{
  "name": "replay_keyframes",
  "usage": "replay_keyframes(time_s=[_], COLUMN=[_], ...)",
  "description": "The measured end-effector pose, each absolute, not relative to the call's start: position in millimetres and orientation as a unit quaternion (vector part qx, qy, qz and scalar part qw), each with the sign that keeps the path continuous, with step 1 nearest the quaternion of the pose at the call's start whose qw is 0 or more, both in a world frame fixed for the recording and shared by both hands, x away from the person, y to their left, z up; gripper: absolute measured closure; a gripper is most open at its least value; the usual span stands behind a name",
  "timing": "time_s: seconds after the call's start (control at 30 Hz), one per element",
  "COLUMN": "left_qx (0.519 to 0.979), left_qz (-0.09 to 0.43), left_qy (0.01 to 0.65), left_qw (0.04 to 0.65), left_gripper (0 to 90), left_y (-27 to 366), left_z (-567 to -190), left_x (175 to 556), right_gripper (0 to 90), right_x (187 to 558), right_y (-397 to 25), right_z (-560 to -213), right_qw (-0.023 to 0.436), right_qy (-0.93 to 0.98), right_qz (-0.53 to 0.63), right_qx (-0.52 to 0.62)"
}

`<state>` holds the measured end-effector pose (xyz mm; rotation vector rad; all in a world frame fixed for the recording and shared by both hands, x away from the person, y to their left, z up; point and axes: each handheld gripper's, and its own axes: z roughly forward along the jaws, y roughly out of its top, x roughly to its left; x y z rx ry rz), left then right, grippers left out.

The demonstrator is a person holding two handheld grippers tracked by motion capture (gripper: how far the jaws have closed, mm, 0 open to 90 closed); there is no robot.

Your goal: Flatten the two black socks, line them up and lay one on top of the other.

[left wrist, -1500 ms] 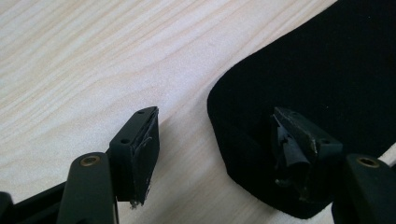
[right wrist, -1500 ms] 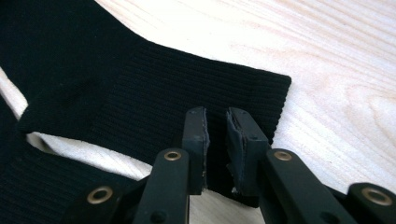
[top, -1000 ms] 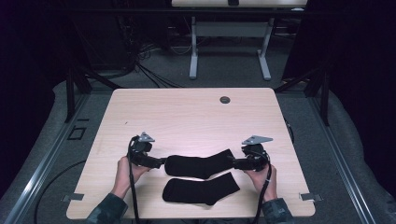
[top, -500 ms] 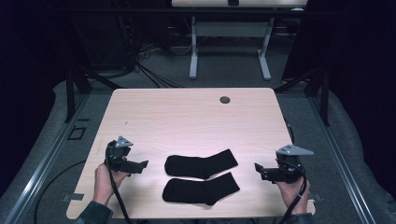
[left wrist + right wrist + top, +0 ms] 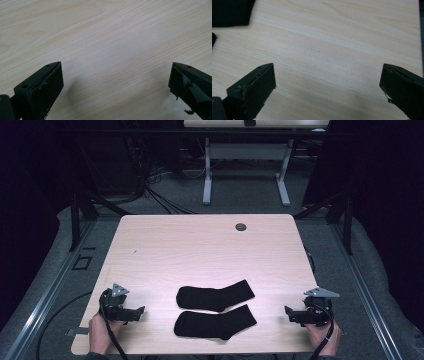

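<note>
Two socks [image 5: 215, 296] [image 5: 215, 323] lie paired near the table's [image 5: 200, 245] front edge; both grippers [image 5: 141, 310] [image 5: 288, 312], jaws apart, rest at its front corners.

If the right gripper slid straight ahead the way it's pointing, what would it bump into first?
Probably the nearer black sock. The right gripper, jaws open, points left across the light wooden table toward it, with bare wood between.

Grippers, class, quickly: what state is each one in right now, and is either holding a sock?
Left gripper: open, holding nothing, over bare table.
Right gripper: open, holding nothing, apart from the two black socks.
</note>
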<state>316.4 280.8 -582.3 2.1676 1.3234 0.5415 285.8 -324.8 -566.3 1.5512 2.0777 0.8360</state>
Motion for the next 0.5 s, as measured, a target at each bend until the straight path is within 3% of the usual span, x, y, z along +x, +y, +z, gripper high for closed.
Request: replay_keyframes(time_s=[0.13, 0.2, 0.5], left_qx=[0.786, 0.78, 0.769], left_qz=[0.203, 0.205, 0.211], left_qy=[0.493, 0.493, 0.51], left_qw=[0.313, 0.328, 0.323], left_gripper=[0.0, 0.0, 0.0], left_y=[288, 291, 292], left_z=[-590, -593, -593], left_x=[317, 318, 325], right_gripper=[0.0, 0.0, 0.0], right_x=[288, 287, 286], right_y=[-328, -327, -324], right_z=[-583, -586, -590], right_qw=[0.197, 0.213, 0.234], right_qy=[0.742, 0.745, 0.729], right_qz=[0.299, 0.291, 0.309], right_qx=[0.567, 0.561, 0.565])
